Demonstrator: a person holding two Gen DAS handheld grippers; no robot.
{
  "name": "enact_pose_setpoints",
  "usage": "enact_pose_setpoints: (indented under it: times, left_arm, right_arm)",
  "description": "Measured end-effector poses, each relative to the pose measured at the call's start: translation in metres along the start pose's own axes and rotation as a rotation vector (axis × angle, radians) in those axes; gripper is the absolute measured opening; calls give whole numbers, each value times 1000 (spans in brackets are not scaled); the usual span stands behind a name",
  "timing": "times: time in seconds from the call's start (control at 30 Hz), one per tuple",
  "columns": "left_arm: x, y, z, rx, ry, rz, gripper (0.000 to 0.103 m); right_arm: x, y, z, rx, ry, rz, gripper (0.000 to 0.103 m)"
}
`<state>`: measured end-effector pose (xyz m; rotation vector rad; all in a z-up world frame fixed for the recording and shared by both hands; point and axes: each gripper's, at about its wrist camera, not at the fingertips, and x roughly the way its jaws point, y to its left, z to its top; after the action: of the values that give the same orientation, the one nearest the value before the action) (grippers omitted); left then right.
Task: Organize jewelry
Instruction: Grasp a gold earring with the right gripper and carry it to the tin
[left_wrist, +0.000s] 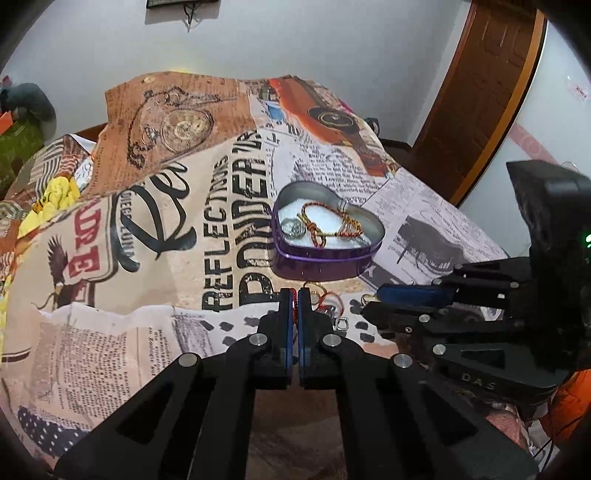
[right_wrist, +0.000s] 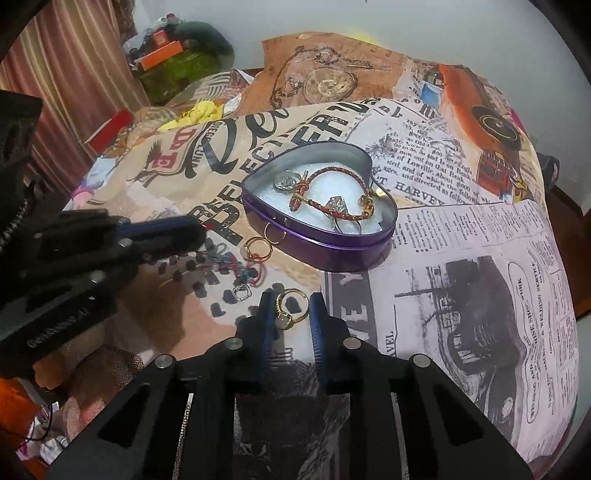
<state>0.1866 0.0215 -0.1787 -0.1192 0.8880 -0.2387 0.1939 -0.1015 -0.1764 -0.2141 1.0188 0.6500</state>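
Note:
A purple heart-shaped tin (left_wrist: 317, 264) (right_wrist: 332, 251) lies open on the printed cloth, holding a red-gold braided bracelet (left_wrist: 332, 221) (right_wrist: 332, 192) and silver pieces (right_wrist: 283, 182). My left gripper (left_wrist: 294, 295) is shut on a red thread bracelet (right_wrist: 236, 267) in front of the tin. My right gripper (right_wrist: 291, 306) is open, its fingers either side of a gold ring with a pale stone (right_wrist: 290, 310) on the cloth. A gold double ring (right_wrist: 256, 249) and a small silver ring (right_wrist: 242, 292) lie between them.
The cloth (right_wrist: 461, 240) drapes over a mound and falls away on the right. Clutter with a red box (right_wrist: 110, 129) and a green bag (right_wrist: 177, 74) sits at the back left. A wooden door (left_wrist: 480, 92) stands behind on the right.

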Motion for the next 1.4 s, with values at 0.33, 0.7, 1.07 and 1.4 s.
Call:
enact_pose_setpoints:
  times: [0.33,0.7,1.07,1.4]
  left_arm:
    - [-33,-5,13,6,-79,23,1]
    - [-57,-18,29,25,-153,45,1]
    - [-63,-29,52,54,-208,37,1]
    - [-58,-34,73,67,-249,18,1]
  right_arm:
    - [-21,2,-3,23,-55,-11,8]
    - [-53,-14,1,93,-142,-22,8]
    - [-79,-23,15,118,-237,-51,8]
    - [-80,-25,29,99,-276,-50,8]
